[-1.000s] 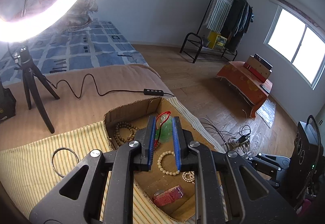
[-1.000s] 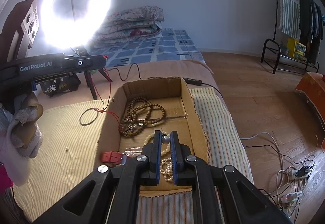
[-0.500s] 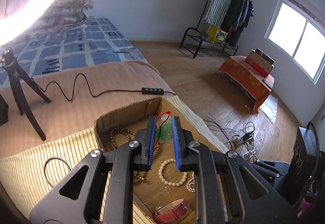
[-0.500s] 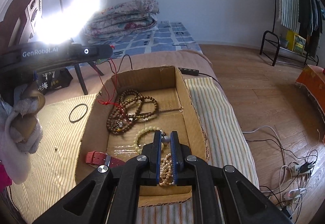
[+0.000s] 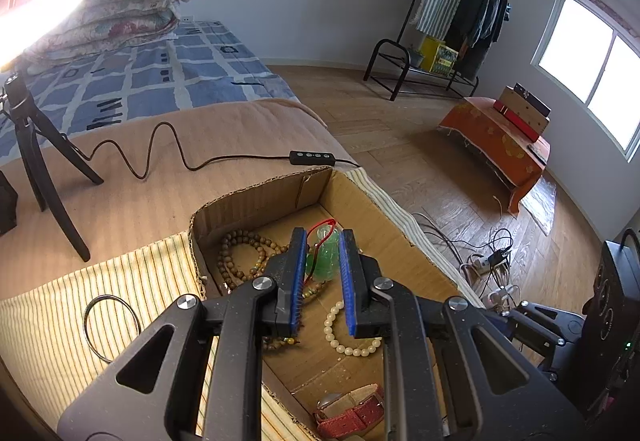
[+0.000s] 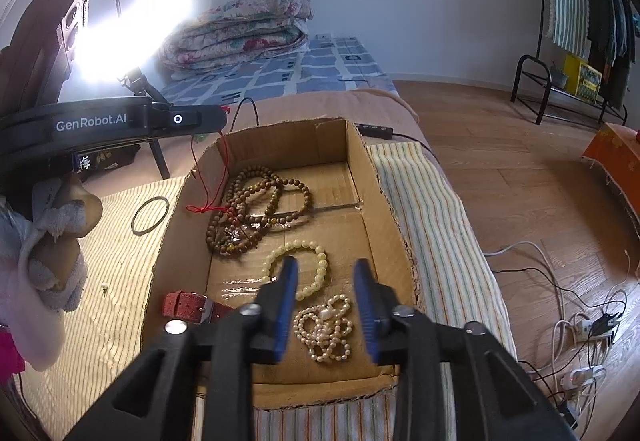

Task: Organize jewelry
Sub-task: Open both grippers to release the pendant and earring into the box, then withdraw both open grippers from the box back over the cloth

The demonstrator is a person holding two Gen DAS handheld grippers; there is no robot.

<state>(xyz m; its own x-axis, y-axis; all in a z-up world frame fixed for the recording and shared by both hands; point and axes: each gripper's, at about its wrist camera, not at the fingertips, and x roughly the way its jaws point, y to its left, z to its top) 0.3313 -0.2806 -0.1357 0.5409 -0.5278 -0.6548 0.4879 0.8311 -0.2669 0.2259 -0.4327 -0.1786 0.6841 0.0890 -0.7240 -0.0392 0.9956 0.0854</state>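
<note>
Left wrist view: my left claw [image 5: 323, 275] hung over the cardboard box [image 5: 256, 197], jaws narrow, clamped on a green pendant [image 5: 325, 261] with a red cord [image 5: 320, 226] looped at its top. Pendant sat between the blue pads, above the box's far half. On the box floor: brown wooden beads [image 5: 244, 257] toward the far-left corner, a cream bead bracelet [image 5: 344, 337] nearer the middle and partly hidden by the claw, a red watch strap [image 5: 352, 417] at the near end. A thin metal ring [image 5: 110, 327] lay on the striped cloth [image 5: 48, 325] just left of the box. A black cable with inline switch [image 5: 314, 157] ran behind the box's far wall.

Right wrist view: my right claw [image 6: 326, 285] was over the box's [image 6: 394, 241] near end, jaws opening, pads pressing on nothing. A tangle of small pearls [image 6: 326, 327] lay on the box floor, seen between the jaws and free of them. The cream bead bracelet [image 6: 298, 269] lay just beyond it, its near edge behind the left finger. Brown wooden beads [image 6: 256, 213] were piled in the far-left part of the box. Red watch strap [image 6: 192, 307] was at the near-left wall. The left claw's body [image 6: 120, 123] crossed above the box's far-left corner, red cord [image 6: 208, 193] hanging from it into the box. A gloved hand [image 6: 44, 241] was well left of the box.
</note>
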